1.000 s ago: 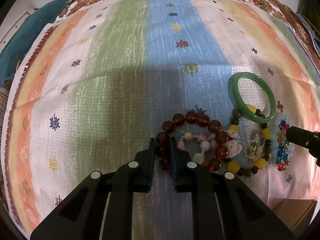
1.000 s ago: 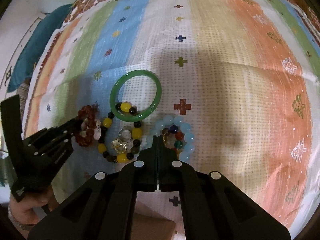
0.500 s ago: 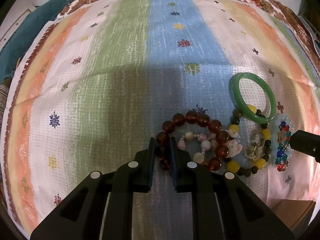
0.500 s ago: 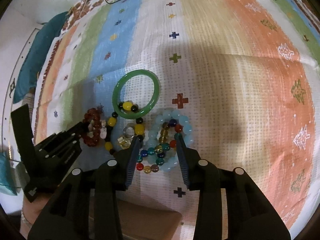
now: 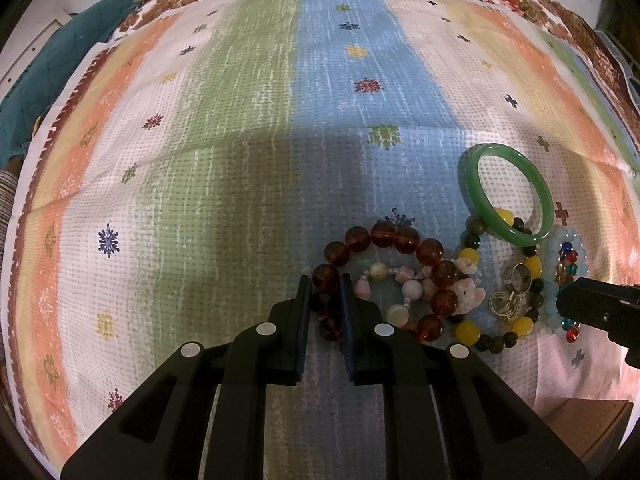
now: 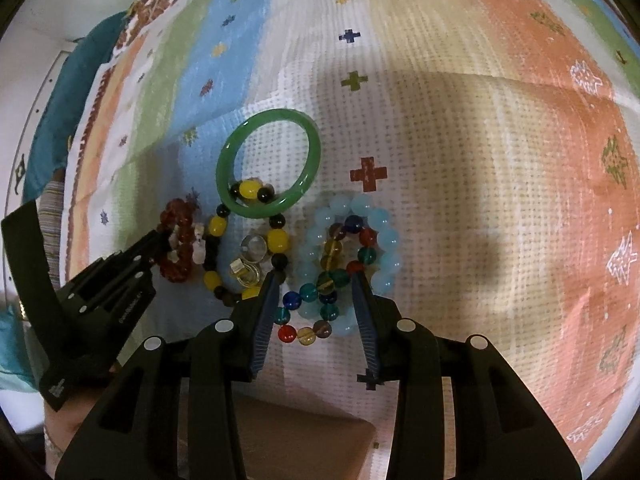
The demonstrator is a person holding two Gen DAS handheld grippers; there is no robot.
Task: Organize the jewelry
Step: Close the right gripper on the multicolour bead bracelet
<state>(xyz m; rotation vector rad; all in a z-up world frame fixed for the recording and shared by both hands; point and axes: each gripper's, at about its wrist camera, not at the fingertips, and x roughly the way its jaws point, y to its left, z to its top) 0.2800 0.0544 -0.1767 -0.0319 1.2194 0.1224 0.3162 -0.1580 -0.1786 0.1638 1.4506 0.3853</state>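
My left gripper (image 5: pixel 326 300) pinches the slippery amber bead bracelet (image 5: pixel 384 276); right gripper (image 6: pixel 316 304) spread, straddling loose glass beads (image 6: pixel 320 280).

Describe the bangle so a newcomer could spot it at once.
On the striped cloth, find the cluster of jewelry near the two grippers. At the cluster's far edge lies the green bangle, its near rim resting over the yellow-and-dark bead bracelet. It is the only smooth, solid ring there; every neighbouring bracelet is strung from separate beads.
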